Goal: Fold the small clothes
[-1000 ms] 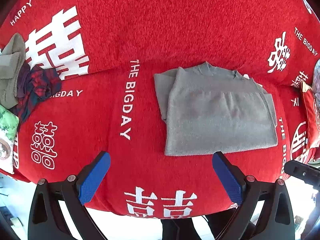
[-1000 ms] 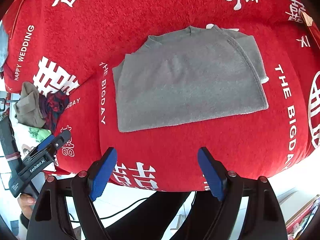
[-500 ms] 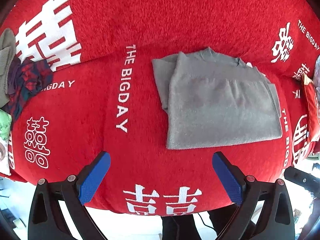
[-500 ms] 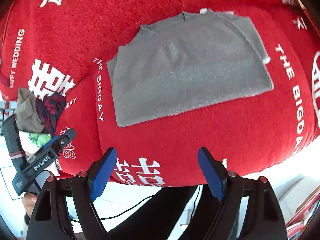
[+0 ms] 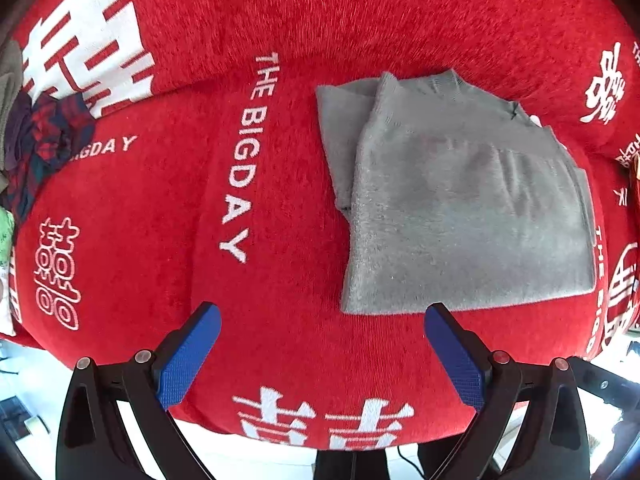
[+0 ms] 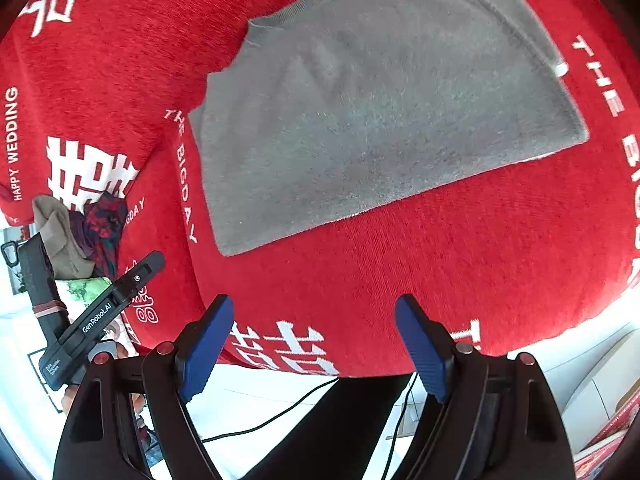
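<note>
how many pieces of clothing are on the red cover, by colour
Grey: 1, the folded grey fleece top in the middle
Beige: 1, the crumpled beige garment at the far left edge
Dark red and navy plaid: 1, the bunched plaid cloth beside it
Total: 3

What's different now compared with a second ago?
Both grippers have come down closer to the gray garment: it looks bigger in each view. The left gripper and right gripper are open as before, holding nothing. The garment lies half-folded, unmoved, on the red cover.
</note>
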`<state>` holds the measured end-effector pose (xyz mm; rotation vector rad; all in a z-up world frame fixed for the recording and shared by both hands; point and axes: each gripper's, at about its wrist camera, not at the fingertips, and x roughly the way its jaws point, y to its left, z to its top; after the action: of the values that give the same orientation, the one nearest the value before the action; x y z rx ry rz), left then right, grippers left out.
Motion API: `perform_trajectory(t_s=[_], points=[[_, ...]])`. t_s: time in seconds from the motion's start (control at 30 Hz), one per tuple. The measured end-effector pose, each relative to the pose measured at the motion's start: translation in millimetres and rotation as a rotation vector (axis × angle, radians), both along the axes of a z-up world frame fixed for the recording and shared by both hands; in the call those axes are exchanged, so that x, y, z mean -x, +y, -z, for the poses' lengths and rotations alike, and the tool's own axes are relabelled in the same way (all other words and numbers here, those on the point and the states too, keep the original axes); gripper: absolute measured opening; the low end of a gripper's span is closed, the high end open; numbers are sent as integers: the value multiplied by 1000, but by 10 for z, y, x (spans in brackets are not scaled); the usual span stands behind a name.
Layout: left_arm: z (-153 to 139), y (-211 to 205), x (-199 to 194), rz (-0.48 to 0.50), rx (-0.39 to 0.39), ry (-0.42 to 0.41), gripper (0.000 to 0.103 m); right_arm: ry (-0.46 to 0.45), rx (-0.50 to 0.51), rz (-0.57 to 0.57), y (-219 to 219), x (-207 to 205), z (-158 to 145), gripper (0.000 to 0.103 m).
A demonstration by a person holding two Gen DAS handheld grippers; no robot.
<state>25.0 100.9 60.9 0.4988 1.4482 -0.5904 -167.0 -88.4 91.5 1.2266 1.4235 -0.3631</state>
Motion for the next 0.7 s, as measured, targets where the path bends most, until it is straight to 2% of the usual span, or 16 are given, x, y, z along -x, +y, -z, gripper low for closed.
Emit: perform_trajectory(t_s=[0.17, 0.3, 0.4, 0.57, 0.7], points=[[285, 3, -53, -22, 17, 20, 102, -31, -57, 29, 39, -3, 433, 85], [507, 61, -179, -62, 65, 73, 102, -82, -90, 86, 47, 1, 605, 85], [597, 89, -303, -94, 115, 113, 102, -163, -141, 168, 51, 0, 701, 85], [679, 61, -509, -107, 201, 161, 102, -239, -260, 310, 184, -7, 1016, 85], [786, -20, -618, -103, 258, 234, 102, -285, -288, 423, 302, -37, 1191, 85]])
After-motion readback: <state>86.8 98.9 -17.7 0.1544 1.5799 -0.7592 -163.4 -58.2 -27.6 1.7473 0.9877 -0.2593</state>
